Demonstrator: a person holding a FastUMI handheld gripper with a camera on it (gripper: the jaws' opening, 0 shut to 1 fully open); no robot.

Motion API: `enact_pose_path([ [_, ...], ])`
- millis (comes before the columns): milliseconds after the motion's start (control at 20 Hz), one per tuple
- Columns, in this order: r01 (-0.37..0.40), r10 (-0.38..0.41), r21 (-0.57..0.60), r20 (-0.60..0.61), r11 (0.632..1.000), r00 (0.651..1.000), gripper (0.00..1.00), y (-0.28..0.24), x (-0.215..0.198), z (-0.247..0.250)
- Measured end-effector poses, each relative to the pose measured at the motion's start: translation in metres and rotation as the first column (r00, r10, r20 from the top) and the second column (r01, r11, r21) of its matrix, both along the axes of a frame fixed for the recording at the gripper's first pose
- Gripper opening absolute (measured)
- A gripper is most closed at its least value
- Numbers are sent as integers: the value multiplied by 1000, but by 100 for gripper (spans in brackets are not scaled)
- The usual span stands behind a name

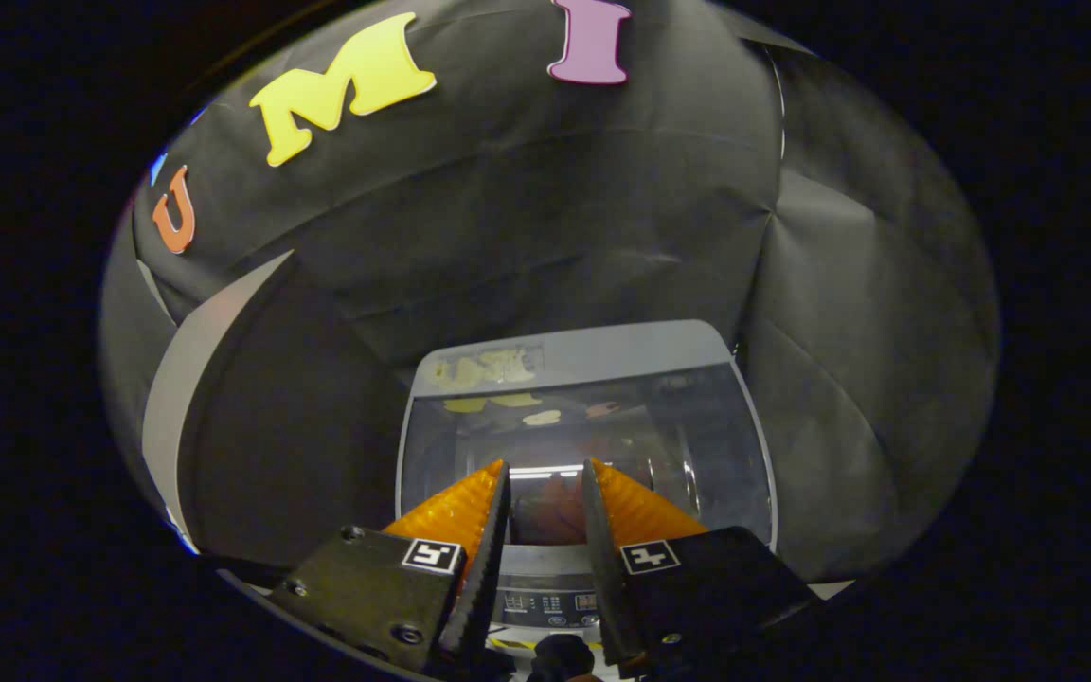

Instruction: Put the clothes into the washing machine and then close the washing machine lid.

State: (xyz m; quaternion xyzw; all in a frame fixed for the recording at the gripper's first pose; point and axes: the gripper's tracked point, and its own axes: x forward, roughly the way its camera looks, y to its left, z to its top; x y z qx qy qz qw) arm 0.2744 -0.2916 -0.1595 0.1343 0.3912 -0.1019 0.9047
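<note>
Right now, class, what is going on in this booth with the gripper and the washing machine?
A person's hand-held gripper hangs just above a small grey top-loading washing machine. Its see-through lid appears to lie down over the drum. Through the lid, between the fingers, something reddish shows, probably the clothes, though it is too dim to be sure. The fingers are a little apart and hold nothing. The machine's control panel sits nearest the gripper.
</note>
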Motion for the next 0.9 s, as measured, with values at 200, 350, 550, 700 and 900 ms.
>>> enact_pose_path([
  [200,18,-16,53,-52,998,999,48,6,-8,-25],
  [350,18,-13,61,-81,998,997,48,11,-14,-34],
  [550,0,0,-11,-71,1000,997,48,27,-28,-22],
  [700,-28,25,-80,-30,996,999,49,49,-45,2],
  [900,-30,38,-171,46,985,998,49,77,-76,38],
])
